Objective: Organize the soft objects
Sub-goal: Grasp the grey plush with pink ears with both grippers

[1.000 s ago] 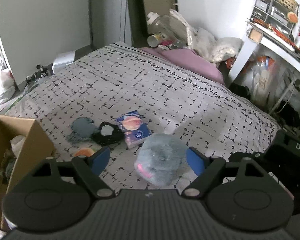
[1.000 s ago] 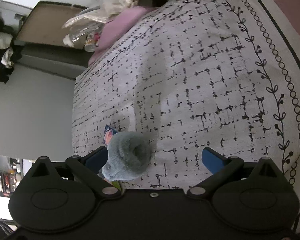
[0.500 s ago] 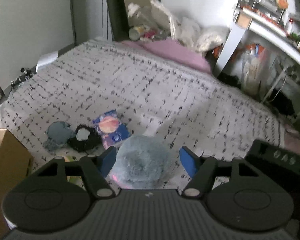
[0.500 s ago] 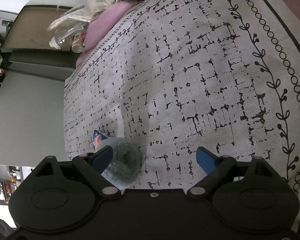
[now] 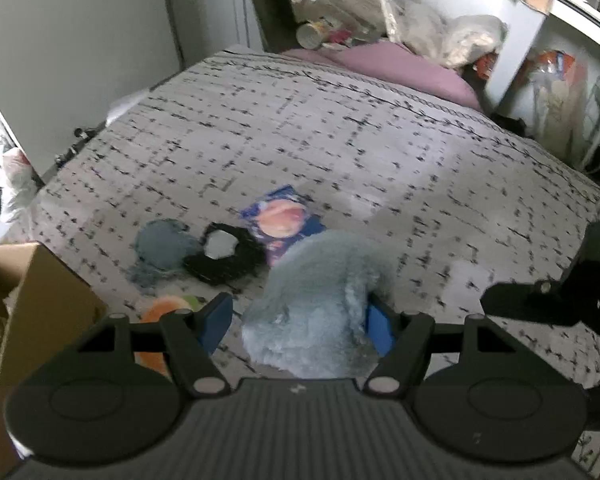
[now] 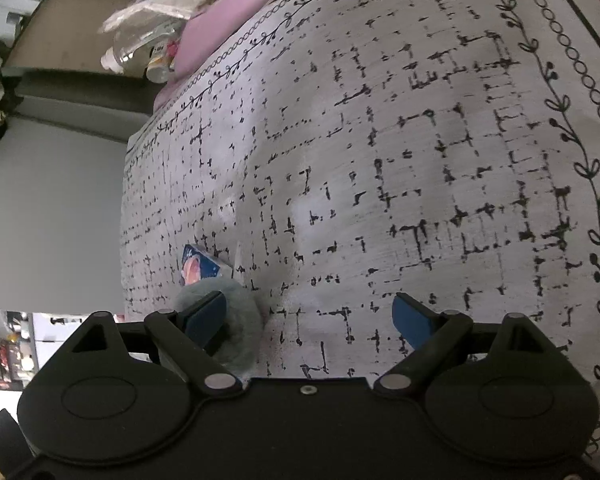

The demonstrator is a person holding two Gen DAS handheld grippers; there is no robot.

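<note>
A fluffy grey-blue plush [image 5: 320, 300] lies on the patterned bedspread [image 5: 340, 152] between the blue pads of my left gripper [image 5: 298, 320]. The jaws stand around it, the right pad touching it and the left pad a little apart. A grey-blue soft ball [image 5: 162, 244], a black fuzzy item with a pale centre [image 5: 224, 258], a blue printed pack [image 5: 284, 222] and an orange soft item [image 5: 162, 312] lie just beyond. My right gripper [image 6: 310, 318] is open and empty over the bedspread [image 6: 420, 160]; the plush [image 6: 236, 332] shows behind its left finger.
An open cardboard box [image 5: 28, 304] with things inside stands at the left of the bed. A pink pillow [image 5: 400, 68], bottles and bags lie at the head of the bed. A white desk with shelves [image 5: 572, 20] stands at the right.
My left gripper has come down over the grey-blue plush and its jaws have narrowed around it. My right gripper has shifted a little, staying open.
</note>
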